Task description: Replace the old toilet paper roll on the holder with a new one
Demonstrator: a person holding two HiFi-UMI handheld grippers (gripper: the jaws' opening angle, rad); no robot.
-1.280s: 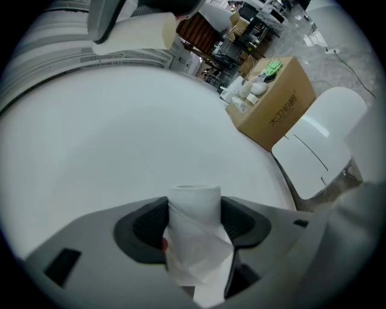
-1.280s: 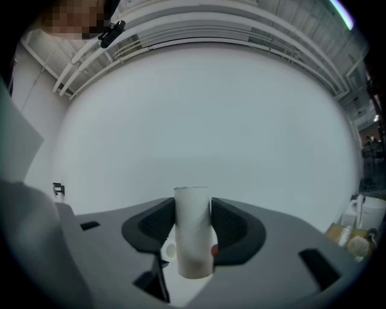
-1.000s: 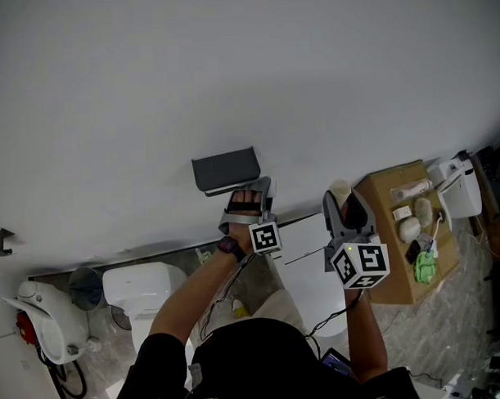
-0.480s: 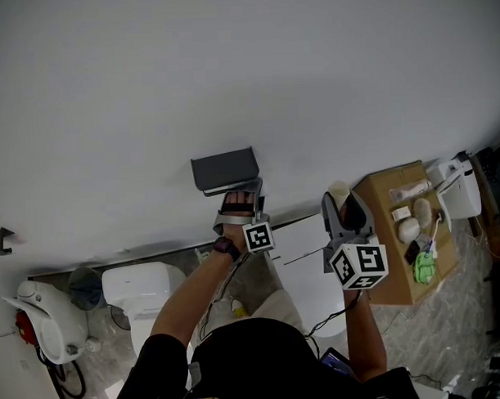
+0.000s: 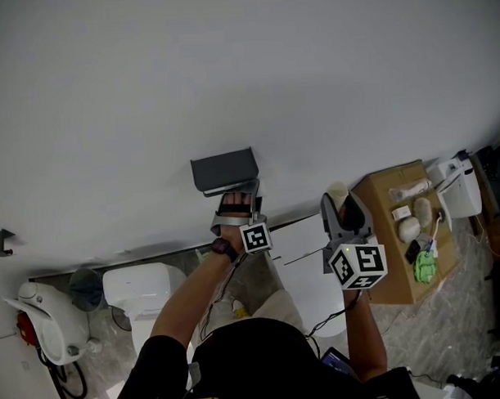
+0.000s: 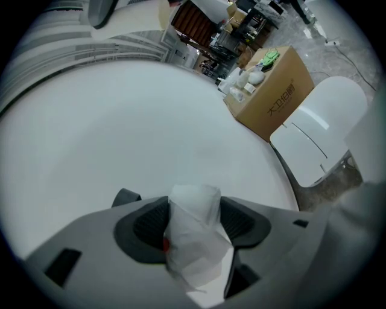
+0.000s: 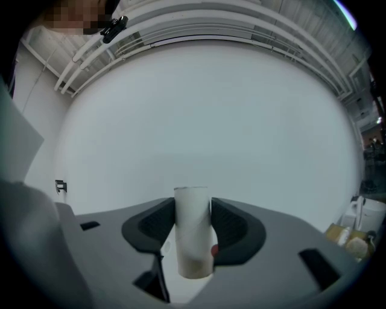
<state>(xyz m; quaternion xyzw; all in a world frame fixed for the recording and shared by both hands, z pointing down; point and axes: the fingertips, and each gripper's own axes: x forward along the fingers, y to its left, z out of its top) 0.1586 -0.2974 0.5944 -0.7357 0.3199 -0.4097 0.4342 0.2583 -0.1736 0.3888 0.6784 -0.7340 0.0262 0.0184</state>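
Things atop the cardboard box [image 5: 379, 200] are too small to name.

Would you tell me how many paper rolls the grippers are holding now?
2. One white roll in the left gripper, one bare tube in the right gripper. More may lie among the small items on the cardboard box.

Left gripper [image 5: 237, 192]: sits slightly further left in the head view than a second ago, its tip more squarely under the holder [image 5: 224, 169].
Marker cube [image 5: 255, 238]: shifts left with it.
Roll [image 6: 194, 226]: moves along, clamped between the jaws.
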